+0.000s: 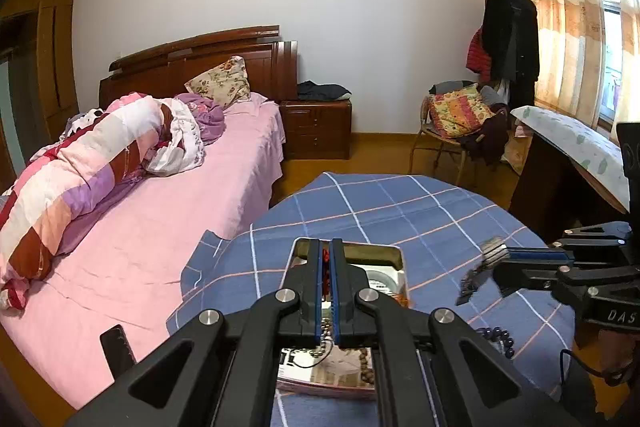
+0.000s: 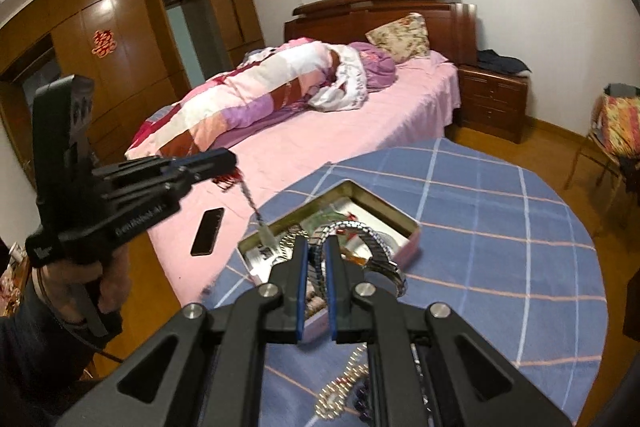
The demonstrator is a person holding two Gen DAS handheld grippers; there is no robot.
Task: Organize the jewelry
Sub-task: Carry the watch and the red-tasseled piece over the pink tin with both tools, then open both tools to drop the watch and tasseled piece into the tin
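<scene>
Bedroom setting: a round table under a blue checked cloth (image 2: 480, 227) beside a pink bed (image 2: 360, 123). Left gripper (image 2: 230, 158), jaws pressed together, pinches a red-tasselled chain (image 2: 250, 201) dangling over the open tin (image 2: 408, 239). Right gripper (image 2: 316, 255), jaws narrowly parted, clasps a metal watch band (image 2: 376, 247) above the tin. Beaded strands (image 2: 340, 383) lie on the cloth nearby. Risk: the swinging chain may snag the watch band or miss the tin.
</scene>
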